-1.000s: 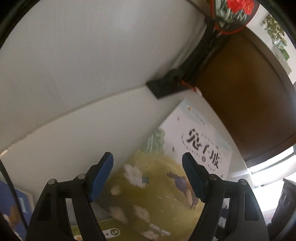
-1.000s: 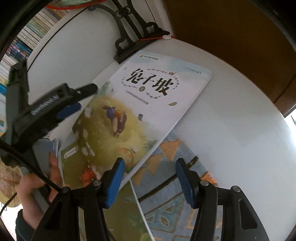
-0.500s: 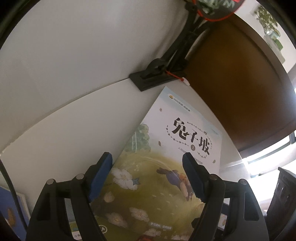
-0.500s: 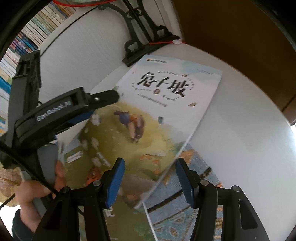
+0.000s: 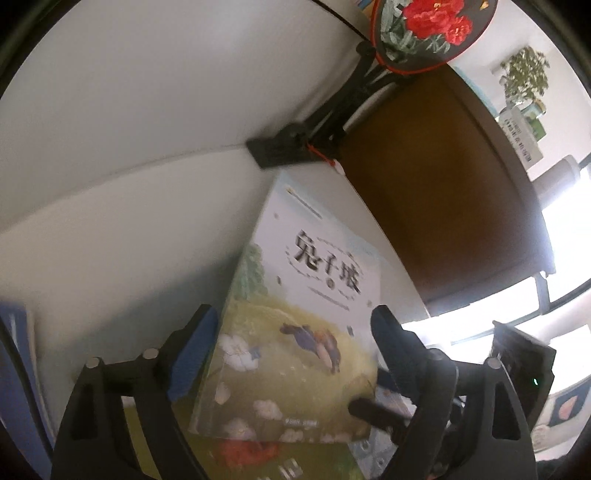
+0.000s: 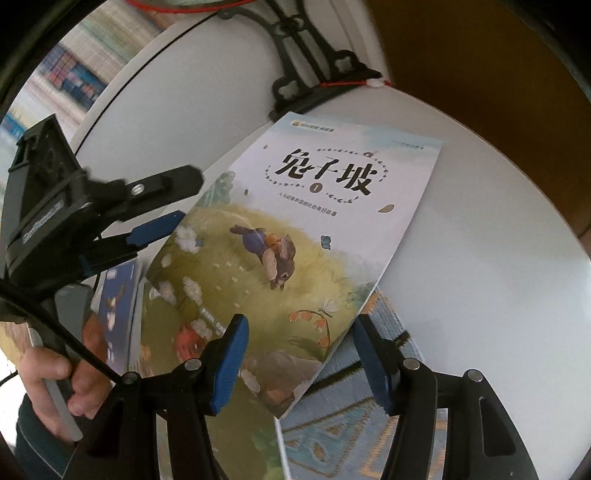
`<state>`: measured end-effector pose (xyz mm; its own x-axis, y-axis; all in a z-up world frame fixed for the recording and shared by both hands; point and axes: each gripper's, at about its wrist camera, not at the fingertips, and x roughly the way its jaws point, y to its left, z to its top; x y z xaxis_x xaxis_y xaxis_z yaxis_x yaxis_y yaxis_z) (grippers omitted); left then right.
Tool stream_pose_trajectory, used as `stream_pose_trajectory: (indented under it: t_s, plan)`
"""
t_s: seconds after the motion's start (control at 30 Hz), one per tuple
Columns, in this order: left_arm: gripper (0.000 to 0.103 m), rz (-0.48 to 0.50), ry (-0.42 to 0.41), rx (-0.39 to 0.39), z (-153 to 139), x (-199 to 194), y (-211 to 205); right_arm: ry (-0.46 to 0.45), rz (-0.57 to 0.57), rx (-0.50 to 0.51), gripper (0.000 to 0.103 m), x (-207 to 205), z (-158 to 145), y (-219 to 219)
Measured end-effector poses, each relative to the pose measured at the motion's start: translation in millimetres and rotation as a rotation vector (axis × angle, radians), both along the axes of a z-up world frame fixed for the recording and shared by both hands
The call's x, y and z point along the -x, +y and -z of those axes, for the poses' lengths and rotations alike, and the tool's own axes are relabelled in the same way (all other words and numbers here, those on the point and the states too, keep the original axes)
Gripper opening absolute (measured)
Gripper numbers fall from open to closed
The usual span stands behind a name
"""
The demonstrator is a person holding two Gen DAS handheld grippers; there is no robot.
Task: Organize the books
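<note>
Through my left wrist view, my left hand-held gripper [image 5: 291, 347] points down at the white counter [image 5: 122, 236], and its jaws are opening, the blue pads [image 5: 192, 354] standing clear to either side of the rabbit picture book [image 5: 295, 325] without pressing it. That book lies face up on the counter, its top corner close to the black stand [image 5: 295, 144] of a round embroidered fan with red flowers [image 5: 428, 29]. It partly covers a green-covered book [image 5: 258, 458] beneath its lower edge. A blue book [image 5: 18, 362] shows at the far left edge. A brown panel [image 5: 443, 192] rises behind the counter on the right, with a potted plant [image 5: 524, 81] beyond it.

Through my right wrist view, my right hand-held gripper [image 6: 299, 362] hovers over the lower corner of the rabbit picture book [image 6: 314, 221], jaws partly apart and not clamping anything that I can see. The corner overhangs a blue patterned mat [image 6: 351, 435]. My left hand-held gripper [image 6: 162, 206] comes in from the left beside the book's edge, with my hand [image 6: 70, 373] around its handle. The blue book [image 6: 118, 306] lies under it, and shelves of books [image 6: 70, 74] blur in the background.
</note>
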<state>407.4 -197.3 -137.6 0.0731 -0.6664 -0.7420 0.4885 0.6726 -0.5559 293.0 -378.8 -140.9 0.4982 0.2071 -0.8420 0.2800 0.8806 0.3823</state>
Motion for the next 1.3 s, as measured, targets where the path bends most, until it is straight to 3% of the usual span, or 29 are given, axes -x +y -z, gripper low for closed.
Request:
stream_pose_trajectory:
  t_s: [0.2,0.5,0.83,1.0,1.3]
  plan:
    - [0.085,0.002,0.016,-0.023,12.2,35.1,11.1,0.030,-0.064,0.084,0.059,15.6,-0.9,8.1]
    - [0.085,-0.041,0.098,0.022,18.7,107.6,52.8,0.079,-0.140,0.158,0.060,70.1,0.4,28.5]
    - [0.085,-0.121,0.148,0.054,20.0,179.0,86.1,0.131,-0.193,0.134,0.060,134.5,0.5,45.8]
    - [0.085,-0.052,0.170,0.000,23.9,210.6,82.3,0.157,-0.236,0.118,0.060,167.1,0.1,48.1]
    - [0.088,-0.079,0.167,-0.001,25.8,215.0,79.3,0.158,-0.097,0.020,0.060,177.8,1.9,34.8]
